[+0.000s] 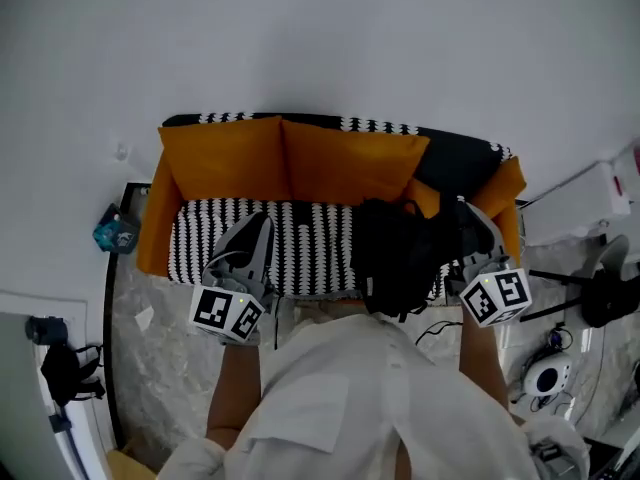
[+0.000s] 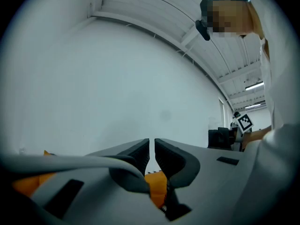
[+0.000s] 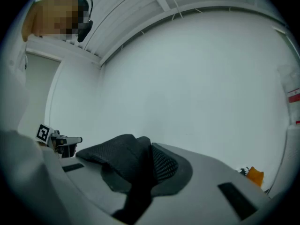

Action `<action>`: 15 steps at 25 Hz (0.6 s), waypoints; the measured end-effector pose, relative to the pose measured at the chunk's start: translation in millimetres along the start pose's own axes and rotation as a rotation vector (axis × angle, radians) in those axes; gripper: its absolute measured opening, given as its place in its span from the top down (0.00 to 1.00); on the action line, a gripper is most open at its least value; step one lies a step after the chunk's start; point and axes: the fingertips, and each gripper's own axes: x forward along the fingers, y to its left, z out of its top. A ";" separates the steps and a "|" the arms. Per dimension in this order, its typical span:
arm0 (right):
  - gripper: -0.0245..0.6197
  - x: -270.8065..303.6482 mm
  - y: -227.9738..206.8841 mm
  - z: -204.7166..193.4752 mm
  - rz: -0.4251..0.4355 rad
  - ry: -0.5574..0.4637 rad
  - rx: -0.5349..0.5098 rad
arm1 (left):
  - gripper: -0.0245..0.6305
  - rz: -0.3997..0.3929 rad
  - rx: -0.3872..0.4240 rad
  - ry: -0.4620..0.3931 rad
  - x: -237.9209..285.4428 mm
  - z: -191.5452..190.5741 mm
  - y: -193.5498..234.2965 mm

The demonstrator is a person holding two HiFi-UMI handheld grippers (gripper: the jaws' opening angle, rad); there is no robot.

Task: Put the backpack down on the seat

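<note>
A black backpack (image 1: pixel 400 253) hangs over the right half of the sofa's black-and-white patterned seat (image 1: pixel 310 243). My right gripper (image 1: pixel 468 216) is at its right side. In the right gripper view the jaws (image 3: pixel 149 156) are shut on the pack's black mesh strap (image 3: pixel 124 153). My left gripper (image 1: pixel 260 224) hovers over the left part of the seat. Its jaws (image 2: pixel 151 149) are drawn together to a thin slit with nothing between them. The backpack (image 2: pixel 220 137) shows far right in the left gripper view. Whether the pack touches the seat is hidden.
Two orange cushions (image 1: pixel 225 158) lean on the sofa back against a white wall. A teal object (image 1: pixel 117 230) lies on the floor to the left. White equipment (image 1: pixel 585 203), a black stand (image 1: pixel 610 303) and cables (image 1: pixel 550 373) crowd the right. The person's shirt (image 1: pixel 350 408) fills the foreground.
</note>
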 end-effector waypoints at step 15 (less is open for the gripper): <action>0.89 115.5 10.0 -66.4 -0.308 0.090 0.093 | 0.88 -0.200 0.005 0.084 95.3 -13.2 96.4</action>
